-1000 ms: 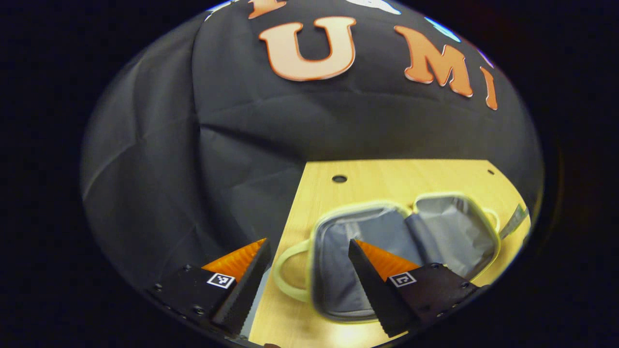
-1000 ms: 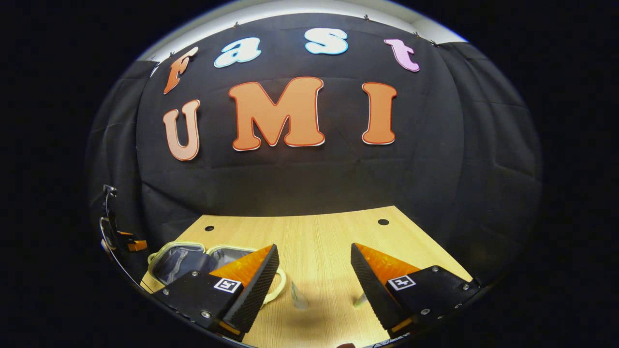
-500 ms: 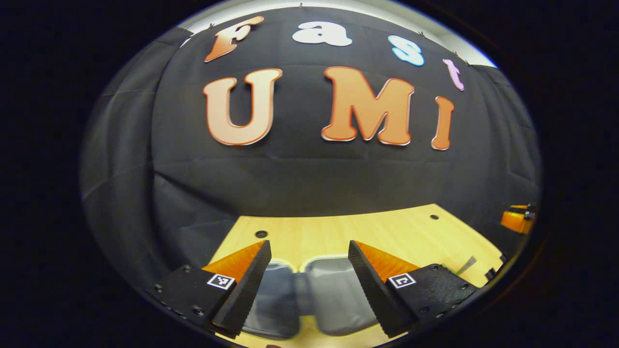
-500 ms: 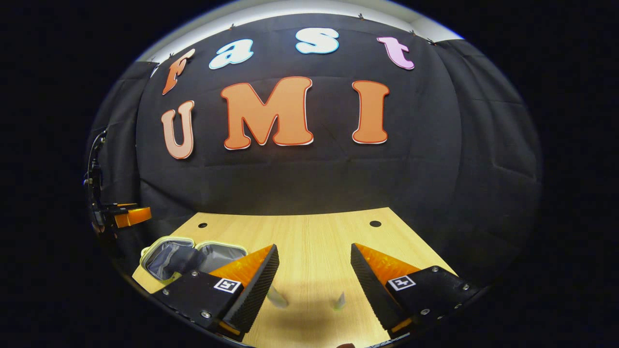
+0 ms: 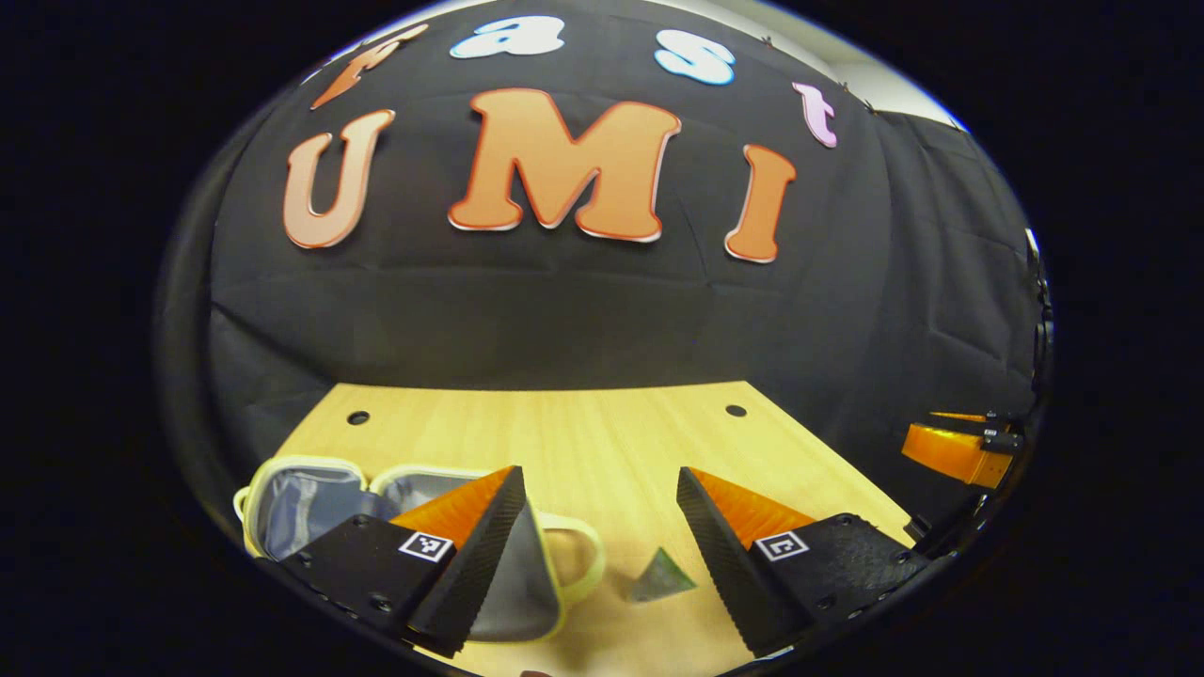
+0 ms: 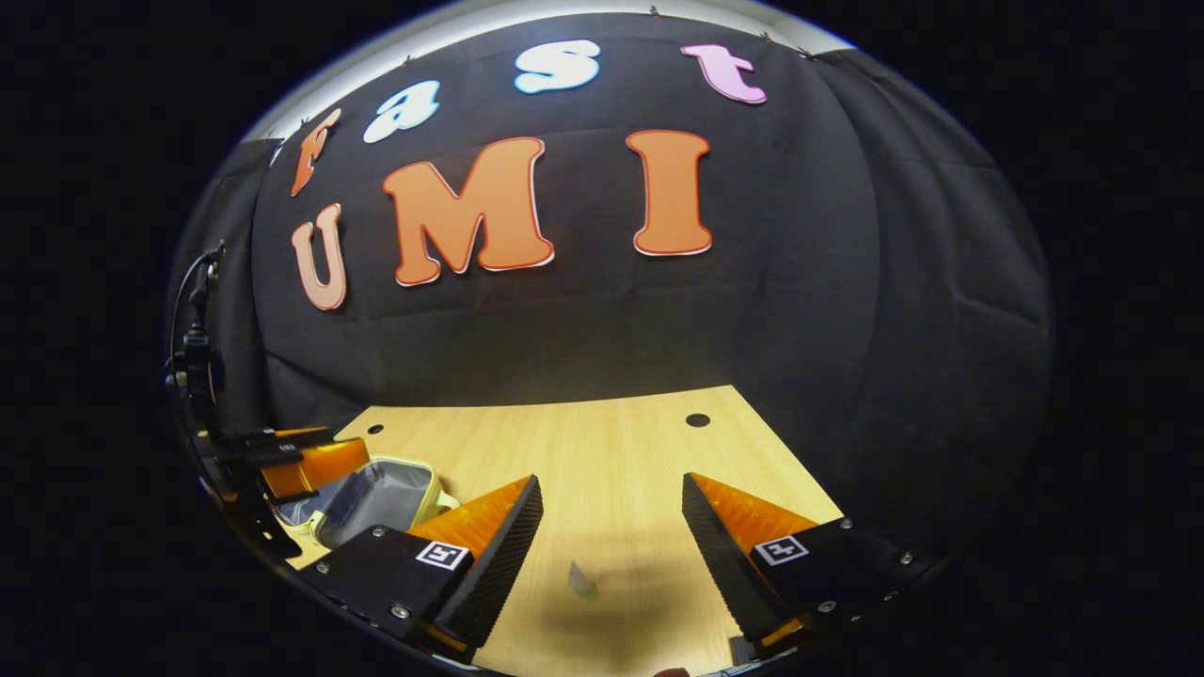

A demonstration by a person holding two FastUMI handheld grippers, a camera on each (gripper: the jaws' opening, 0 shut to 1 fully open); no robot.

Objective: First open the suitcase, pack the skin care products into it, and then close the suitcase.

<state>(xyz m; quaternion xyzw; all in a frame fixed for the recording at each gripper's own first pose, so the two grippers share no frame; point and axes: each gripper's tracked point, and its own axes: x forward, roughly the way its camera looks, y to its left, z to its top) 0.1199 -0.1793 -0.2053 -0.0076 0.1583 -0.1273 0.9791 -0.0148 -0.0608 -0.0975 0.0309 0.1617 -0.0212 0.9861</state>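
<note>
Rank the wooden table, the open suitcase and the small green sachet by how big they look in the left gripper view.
1. Wooden table, largest by far.
2. Open suitcase, partly hidden behind the left tongs.
3. Green sachet, smallest, even though it lies nearest the camera.

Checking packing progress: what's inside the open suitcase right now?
Only grey lining shows inside the suitcase. The left gripper covers part of its right half, so that part can't be checked. A skincare sachet lies outside on the table.
</note>
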